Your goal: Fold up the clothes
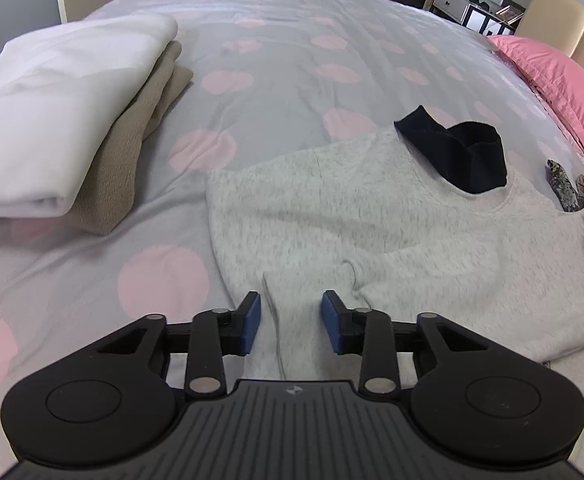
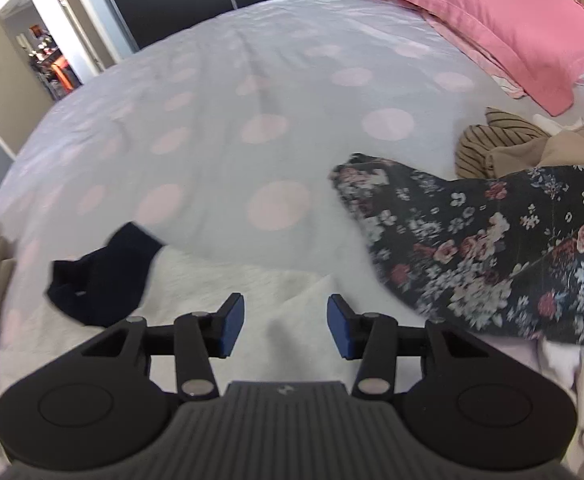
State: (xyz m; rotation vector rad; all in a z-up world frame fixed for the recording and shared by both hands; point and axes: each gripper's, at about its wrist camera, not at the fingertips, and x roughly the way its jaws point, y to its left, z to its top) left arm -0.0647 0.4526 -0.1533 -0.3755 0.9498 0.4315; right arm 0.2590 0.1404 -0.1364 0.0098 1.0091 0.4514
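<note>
- Pale grey marl knit: the sweatshirt [image 1: 392, 232] lies spread on the dotted duvet [image 1: 275, 60] just ahead of the left gripper [image 1: 290, 322], its dark collar [image 1: 460, 152] at the far end. We take this flat layout as preparation for folding.
- A strip of the knit, probably a sleeve or hem, runs between the left jaws. The blue pads [image 1: 251, 322] stand apart on either side of it and do not visibly press on it, so we record this gripper as unclenched, nothing held.
- The right gripper [image 2: 285, 326] is likewise released: gap between its pads, only white fabric below and nothing pinched.
- Finished folds, a white piece over a beige one [image 1: 51, 120], sit stacked well off to the left gripper's left, kept clear of the working area.
- A floral garment [image 2: 492, 248] and a striped one [image 2: 488, 140] wait ahead-right of the right gripper, unfolded.
- Both grippers pitch steeply down toward the bed.
</note>
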